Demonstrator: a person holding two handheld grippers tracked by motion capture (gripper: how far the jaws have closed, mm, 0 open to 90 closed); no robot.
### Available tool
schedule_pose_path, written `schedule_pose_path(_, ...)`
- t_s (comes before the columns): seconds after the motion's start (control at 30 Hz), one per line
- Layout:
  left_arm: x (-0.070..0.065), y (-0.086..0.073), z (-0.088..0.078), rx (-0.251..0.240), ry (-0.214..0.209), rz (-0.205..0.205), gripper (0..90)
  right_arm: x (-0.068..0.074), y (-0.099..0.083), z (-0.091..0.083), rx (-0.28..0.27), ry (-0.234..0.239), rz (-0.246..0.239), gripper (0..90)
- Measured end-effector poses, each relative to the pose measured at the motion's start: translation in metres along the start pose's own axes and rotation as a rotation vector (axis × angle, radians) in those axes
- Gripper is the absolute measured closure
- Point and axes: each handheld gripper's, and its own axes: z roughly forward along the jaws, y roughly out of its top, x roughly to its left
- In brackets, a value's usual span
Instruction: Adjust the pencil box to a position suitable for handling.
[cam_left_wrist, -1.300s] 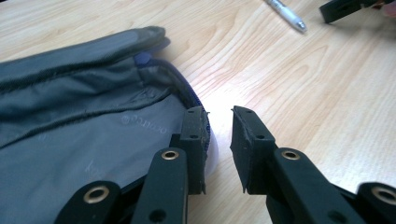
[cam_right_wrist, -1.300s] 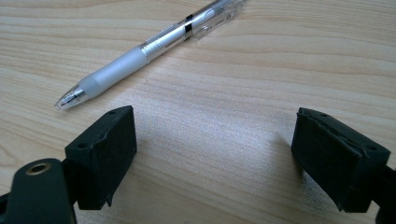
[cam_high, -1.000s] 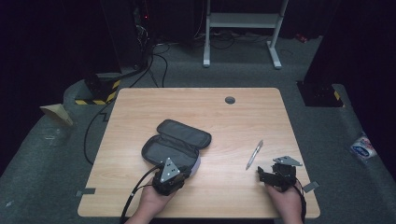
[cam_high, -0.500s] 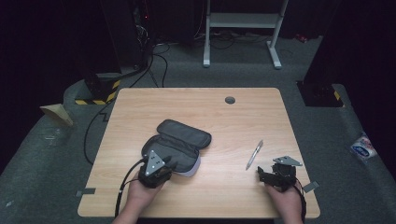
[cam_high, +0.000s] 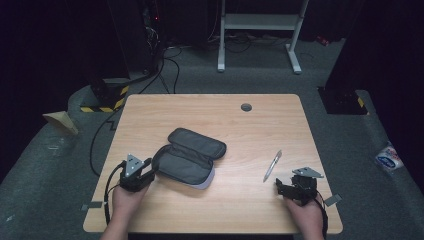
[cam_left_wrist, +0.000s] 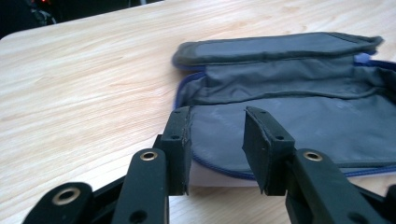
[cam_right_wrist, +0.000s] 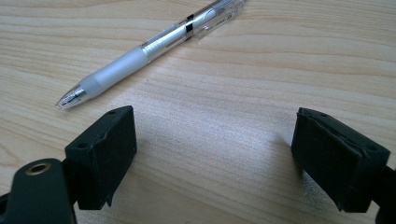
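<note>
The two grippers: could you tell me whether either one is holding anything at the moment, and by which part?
Nothing is held. The left gripper is open at the pouch's near edge; the right gripper is open beside the pen.

A: What is different now?
B: The left gripper (cam_high: 146, 167) is off the open pencil case (cam_high: 190, 156) and sits toward 8 o'clock, at the case's left end.
A: And its jaws?
B: Parted, empty.

pencil case (cam_left_wrist: 299, 116) cut off at right edge, pen (cam_right_wrist: 154, 46) cut off at top
</note>
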Motion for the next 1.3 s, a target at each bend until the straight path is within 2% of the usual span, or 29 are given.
schedule_pose_path(0.13,0.007,-0.003,0.004,-0.004,-0.002,-0.051,58.3,0.000,0.000,0.000,-0.001,0.002,0.000,13.8)
schedule_pose_path(0.3,0.010,-0.005,0.015,0.021,-0.020,-0.079,57.9,0.000,0.000,0.000,-0.001,0.002,0.000,13.9)
schedule_pose_path(0.33,0.011,-0.007,0.020,0.037,-0.032,-0.089,59.5,0.000,0.000,0.000,-0.001,0.005,0.001,14.6)
schedule_pose_path(0.43,0.014,-0.010,0.023,0.044,-0.047,-0.111,63.5,-0.001,0.000,-0.001,-0.005,0.000,0.007,17.8)
schedule_pose_path(0.47,0.015,-0.010,0.022,0.045,-0.052,-0.124,65.1,-0.001,-0.001,-0.002,-0.010,-0.001,-0.004,20.8)
schedule_pose_path(0.53,0.016,-0.010,0.022,0.046,-0.055,-0.126,68.1,0.001,-0.001,-0.003,-0.016,-0.012,-0.013,22.7)
schedule_pose_path(0.6,0.016,-0.011,0.021,0.044,-0.062,-0.122,70.7,0.007,0.003,-0.011,-0.061,-0.007,-0.013,27.2)
schedule_pose_path(0.63,0.016,-0.011,0.021,0.044,-0.062,-0.122,71.3,0.007,0.003,-0.011,-0.061,-0.007,-0.013,27.2)
schedule_pose_path(0.67,0.015,-0.011,0.021,0.049,-0.066,-0.119,72.3,0.016,0.007,-0.018,-0.107,0.027,-0.018,31.2)
schedule_pose_path(0.73,0.011,-0.011,0.021,0.059,-0.071,-0.099,72.9,0.024,0.009,-0.021,-0.132,0.065,-0.016,33.6)
schedule_pose_path(0.77,0.011,-0.011,0.021,0.059,-0.071,-0.099,73.7,0.024,0.009,-0.021,-0.132,0.065,-0.016,33.6)
schedule_pose_path(0.8,0.009,-0.012,0.020,0.057,-0.084,-0.098,74.4,0.037,0.012,-0.022,-0.138,0.096,-0.027,36.5)
schedule_pose_path(0.9,0.005,-0.013,0.020,0.064,-0.101,-0.084,75.4,0.054,0.015,-0.023,-0.155,0.116,-0.042,41.5)
schedule_pose_path(0.93,0.003,-0.013,0.020,0.063,-0.102,-0.080,75.4,0.058,0.016,-0.022,-0.162,0.120,-0.046,41.6)
schedule_pose_path(1.03,-0.003,-0.012,0.020,0.067,-0.111,-0.062,75.5,0.077,0.025,-0.017,-0.170,0.173,-0.036,43.5)
schedule_pose_path(1.1,-0.008,-0.012,0.021,0.070,-0.114,-0.049,75.9,0.090,0.029,-0.014,-0.165,0.201,-0.046,43.5)
schedule_pose_path(1.13,-0.008,-0.012,0.021,0.070,-0.114,-0.049,76.0,0.090,0.029,-0.014,-0.165,0.201,-0.046,43.5)
schedule_pose_path(1.17,-0.015,-0.012,0.021,0.074,-0.121,-0.029,76.0,0.107,0.035,-0.009,-0.167,0.239,-0.070,43.3)
schedule_pose_path(1.2,-0.015,-0.012,0.021,0.074,-0.121,-0.029,76.0,0.107,0.035,-0.009,-0.167,0.239,-0.070,43.3)
schedule_pose_path(1.23,-0.018,-0.012,0.022,0.076,-0.130,-0.018,75.9,0.119,0.039,-0.006,-0.171,0.270,-0.090,43.0)
schedule_pose_path(1.3,-0.024,-0.011,0.023,0.080,-0.142,-0.002,75.7,0.128,0.043,-0.004,-0.175,0.294,-0.095,43.0)
